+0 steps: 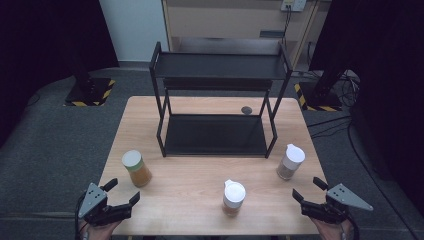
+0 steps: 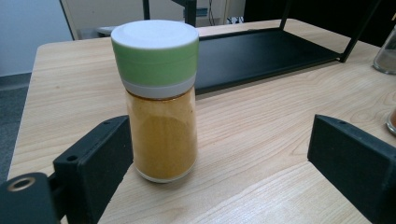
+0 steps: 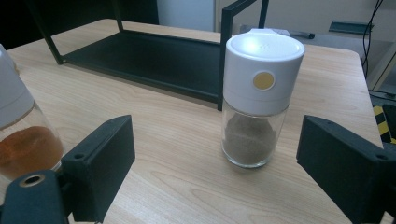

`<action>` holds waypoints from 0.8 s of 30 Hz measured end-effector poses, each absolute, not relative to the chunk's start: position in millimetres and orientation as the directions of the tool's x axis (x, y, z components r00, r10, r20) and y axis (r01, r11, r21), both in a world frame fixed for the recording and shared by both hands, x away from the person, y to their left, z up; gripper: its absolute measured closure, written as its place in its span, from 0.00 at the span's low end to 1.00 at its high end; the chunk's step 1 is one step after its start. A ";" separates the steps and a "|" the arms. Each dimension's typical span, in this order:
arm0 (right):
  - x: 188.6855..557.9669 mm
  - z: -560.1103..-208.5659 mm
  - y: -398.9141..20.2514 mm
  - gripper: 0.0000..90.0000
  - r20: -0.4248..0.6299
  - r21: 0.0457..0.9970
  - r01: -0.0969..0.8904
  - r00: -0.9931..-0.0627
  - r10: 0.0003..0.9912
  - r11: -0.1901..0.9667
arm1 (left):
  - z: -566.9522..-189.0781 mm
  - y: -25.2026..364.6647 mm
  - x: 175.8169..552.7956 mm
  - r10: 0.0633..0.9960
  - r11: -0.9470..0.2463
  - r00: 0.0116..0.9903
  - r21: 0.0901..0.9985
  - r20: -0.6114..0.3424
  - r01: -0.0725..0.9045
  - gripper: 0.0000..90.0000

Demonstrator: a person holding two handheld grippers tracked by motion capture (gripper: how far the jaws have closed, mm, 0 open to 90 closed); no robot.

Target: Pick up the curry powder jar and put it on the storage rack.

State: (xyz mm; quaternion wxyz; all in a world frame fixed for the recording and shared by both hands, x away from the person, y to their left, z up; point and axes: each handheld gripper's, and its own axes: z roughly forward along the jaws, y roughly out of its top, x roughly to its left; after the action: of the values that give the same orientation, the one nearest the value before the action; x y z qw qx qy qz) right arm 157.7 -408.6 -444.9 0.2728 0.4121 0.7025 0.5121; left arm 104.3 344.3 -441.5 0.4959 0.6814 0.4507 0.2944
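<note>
Wooden table (image 1: 190,180), 3 spice jars (image 1: 136,168) upright, long axes vertical, lids up

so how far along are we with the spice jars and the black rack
Nothing looks done: the black metal two-tier rack has no jars on it. Nothing is in hand: the left gripper and right gripper are open. All three are left: green-lidded yellow spice jar, white-capped orange spice jar, white-capped grey spice jar.

Bare table (image 1: 190,172) lies between three jars; the rack (image 1: 216,135) blocks the far side.
</note>
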 end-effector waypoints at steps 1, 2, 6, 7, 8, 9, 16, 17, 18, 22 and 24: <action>158.0 -445.1 -408.8 0.13 0.040 0.944 0.300 -0.512 0.858 0.135 | -440.8 344.7 104.1 0.906 -0.099 0.421 0.942 -0.049 0.322 0.07; 158.3 -445.2 -408.9 0.13 0.041 0.944 0.301 -0.512 0.858 0.135 | -439.4 345.0 104.0 0.906 -0.100 0.421 0.941 -0.048 0.323 0.07; 158.2 -445.0 -408.9 0.14 0.041 0.944 0.302 -0.511 0.858 0.135 | -433.6 346.2 104.5 0.905 -0.110 0.423 0.937 -0.044 0.332 0.07; 158.3 -445.0 -408.9 0.14 0.041 0.943 0.303 -0.511 0.858 0.136 | -432.5 346.4 104.5 0.905 -0.111 0.423 0.936 -0.044 0.335 0.07; 158.3 -444.7 -408.7 0.14 0.042 0.943 0.305 -0.511 0.859 0.136 | -432.2 347.3 104.9 0.903 -0.105 0.426 0.935 -0.053 0.338 0.07; 158.3 -444.7 -408.5 0.14 0.041 0.942 0.305 -0.511 0.859 0.137 | -431.0 347.5 105.4 0.902 -0.111 0.429 0.933 -0.050 0.342 0.07; 158.7 -444.4 -408.3 0.14 0.039 0.941 0.308 -0.513 0.858 0.141 | -422.9 347.5 107.8 0.905 -0.130 0.423 0.925 -0.036 0.357 0.07; 158.8 -444.4 -408.2 0.14 0.039 0.941 0.308 -0.513 0.857 0.142 | -421.2 347.3 108.2 0.906 -0.135 0.421 0.924 -0.030 0.356 0.07; 159.0 -444.5 -408.2 0.14 0.038 0.941 0.308 -0.514 0.857 0.142 | -419.5 348.0 108.4 0.908 -0.136 0.419 0.925 -0.028 0.354 0.07; 158.9 -444.5 -408.6 0.14 0.041 0.940 0.309 -0.514 0.857 0.141 | -414.7 351.8 111.1 0.910 -0.128 0.414 0.925 -0.034 0.357 0.07; 159.0 -444.7 -409.0 0.14 0.042 0.941 0.309 -0.514 0.857 0.139 | -412.7 353.9 113.2 0.910 -0.125 0.413 0.924 -0.038 0.362 0.07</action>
State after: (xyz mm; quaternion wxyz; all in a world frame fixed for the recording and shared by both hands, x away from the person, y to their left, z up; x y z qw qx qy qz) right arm 159.0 -409.0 -444.7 0.2686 0.4131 0.7054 0.5096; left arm 113.2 353.9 -412.7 0.4762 0.6927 0.4589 0.2877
